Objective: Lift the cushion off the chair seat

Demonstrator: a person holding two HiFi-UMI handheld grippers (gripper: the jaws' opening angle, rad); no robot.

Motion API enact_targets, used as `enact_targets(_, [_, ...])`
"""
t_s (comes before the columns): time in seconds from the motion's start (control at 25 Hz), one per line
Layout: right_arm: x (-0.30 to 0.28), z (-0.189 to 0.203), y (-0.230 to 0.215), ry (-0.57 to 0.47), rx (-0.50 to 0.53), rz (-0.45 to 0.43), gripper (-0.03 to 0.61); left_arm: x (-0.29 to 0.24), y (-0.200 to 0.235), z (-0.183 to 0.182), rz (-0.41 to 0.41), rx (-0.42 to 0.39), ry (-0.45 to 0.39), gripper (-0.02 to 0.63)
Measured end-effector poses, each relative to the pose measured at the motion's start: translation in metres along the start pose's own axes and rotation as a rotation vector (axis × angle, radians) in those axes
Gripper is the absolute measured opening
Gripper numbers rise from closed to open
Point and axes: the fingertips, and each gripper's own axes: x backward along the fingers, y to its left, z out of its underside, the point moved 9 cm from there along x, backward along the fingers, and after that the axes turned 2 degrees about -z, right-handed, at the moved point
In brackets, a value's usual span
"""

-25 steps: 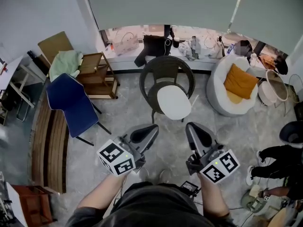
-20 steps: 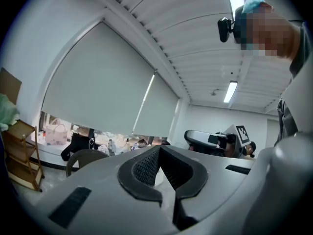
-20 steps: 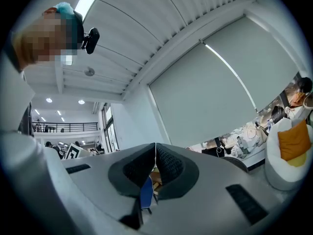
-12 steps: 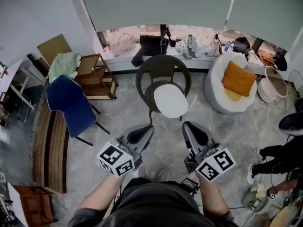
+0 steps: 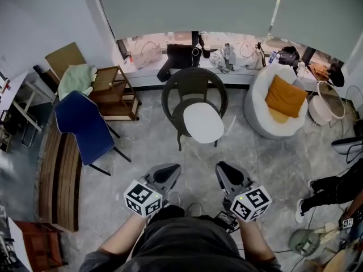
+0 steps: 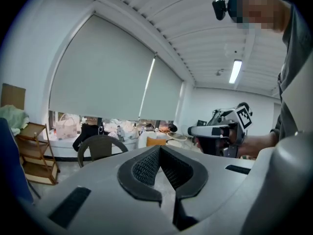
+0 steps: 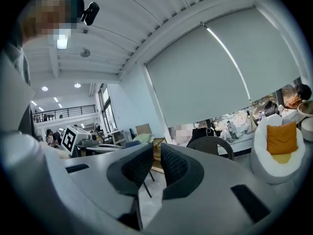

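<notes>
A round white cushion (image 5: pixel 204 122) lies on the seat of a dark wicker chair (image 5: pixel 193 89) in the middle of the head view. My left gripper (image 5: pixel 169 170) and right gripper (image 5: pixel 224 168) are held side by side near my body, well short of the chair, both shut with nothing between the pads. The left gripper view shows the left gripper (image 6: pixel 159 152) with its jaws together, the chair back (image 6: pixel 100 145) beyond them and the right gripper's body to the right. In the right gripper view the right gripper (image 7: pixel 156 154) points toward the chair (image 7: pixel 210 143); the cushion is hidden there.
A blue chair (image 5: pixel 85 123) and a wooden shelf (image 5: pixel 115 89) stand to the left, beside a slatted bench (image 5: pixel 57 174). A white tub armchair with an orange pillow (image 5: pixel 286 98) sits to the right. A person's legs (image 5: pixel 337 188) show at the right edge.
Both grippers have sunk and drawn back toward my body, so they lie farther from the chair in the head view. Their jaws stay shut.
</notes>
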Motion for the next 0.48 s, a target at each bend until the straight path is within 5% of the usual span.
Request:
enact_targets(0.2, [-0.009,0.022,-0.012,0.078,-0.011,0.017,0.015,-0.008,0.013,0.015,-0.012,0.017,0.056,0.011])
enact_targets(0.48, [-0.022,0.063,-0.043,0.193,-0.057,0.074,0.015,-0.029,0.051,0.053,0.013,0.145,0.112,0.011])
